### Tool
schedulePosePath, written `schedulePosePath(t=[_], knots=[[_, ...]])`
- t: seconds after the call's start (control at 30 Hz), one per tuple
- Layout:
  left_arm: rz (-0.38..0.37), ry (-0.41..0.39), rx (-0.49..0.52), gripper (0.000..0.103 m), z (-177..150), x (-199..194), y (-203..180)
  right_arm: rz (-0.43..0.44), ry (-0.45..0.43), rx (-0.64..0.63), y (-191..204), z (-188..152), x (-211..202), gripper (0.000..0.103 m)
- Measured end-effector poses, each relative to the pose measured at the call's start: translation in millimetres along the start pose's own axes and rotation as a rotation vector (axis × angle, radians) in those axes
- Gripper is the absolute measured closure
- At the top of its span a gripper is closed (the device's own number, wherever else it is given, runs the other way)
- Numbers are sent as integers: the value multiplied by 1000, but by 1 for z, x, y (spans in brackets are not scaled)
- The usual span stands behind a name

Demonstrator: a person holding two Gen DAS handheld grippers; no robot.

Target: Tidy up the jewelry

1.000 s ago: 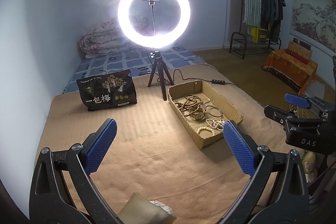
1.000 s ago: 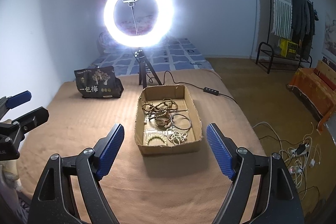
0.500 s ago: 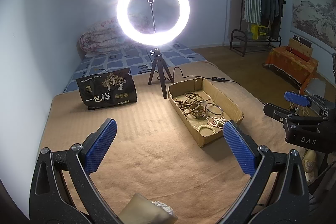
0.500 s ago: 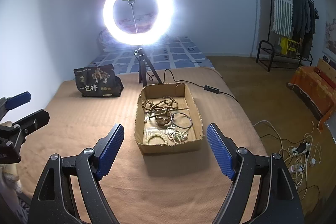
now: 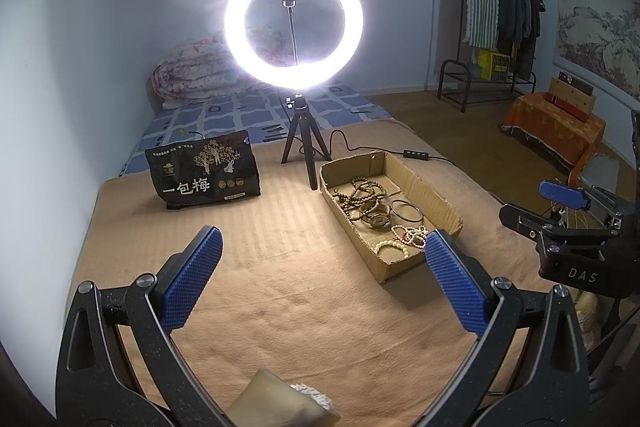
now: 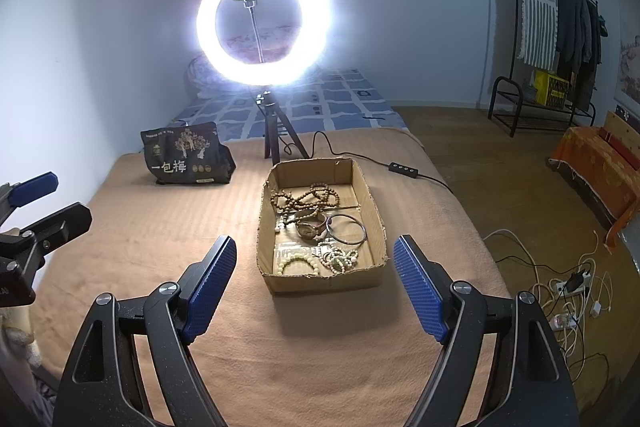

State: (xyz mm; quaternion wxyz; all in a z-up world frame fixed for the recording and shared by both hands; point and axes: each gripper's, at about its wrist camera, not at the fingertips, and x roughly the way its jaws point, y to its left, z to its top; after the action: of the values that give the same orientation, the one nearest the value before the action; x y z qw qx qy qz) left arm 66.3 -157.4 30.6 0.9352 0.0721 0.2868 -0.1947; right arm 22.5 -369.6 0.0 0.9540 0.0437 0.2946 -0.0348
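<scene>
A shallow cardboard box [image 6: 266,205] sits on the tan bedspread. It holds brown bead strings [image 6: 308,197], a watch [image 6: 309,229], a metal bangle [image 6: 346,229] and pale bead bracelets [image 6: 298,263]. The box also shows in the left wrist view [image 5: 430,193]. My right gripper [image 6: 316,287] is open and empty, just short of the box's near wall. My left gripper [image 5: 324,275] is open and empty, over bare bedspread left of the box. Each gripper shows in the other's view, the right one [image 5: 560,205] and the left one [image 6: 36,195].
A lit ring light on a tripod [image 6: 276,141] stands behind the box, its cable [image 6: 402,169] trailing right. A black snack bag [image 5: 204,171] stands at the back left. The bed's right edge drops to a wood floor with loose cables [image 6: 568,283].
Both grippers have drifted slightly forward and lower towards the bedspread; the box sits a little nearer in both views. Both stay open. Nothing has been picked up.
</scene>
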Motion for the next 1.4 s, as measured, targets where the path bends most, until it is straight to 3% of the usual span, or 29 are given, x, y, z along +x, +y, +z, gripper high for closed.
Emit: schedulePosePath(t=[1.4], knots=[[-1,-11,1,0,1,-1,-6,4,5,-4,2,-3,3,22]])
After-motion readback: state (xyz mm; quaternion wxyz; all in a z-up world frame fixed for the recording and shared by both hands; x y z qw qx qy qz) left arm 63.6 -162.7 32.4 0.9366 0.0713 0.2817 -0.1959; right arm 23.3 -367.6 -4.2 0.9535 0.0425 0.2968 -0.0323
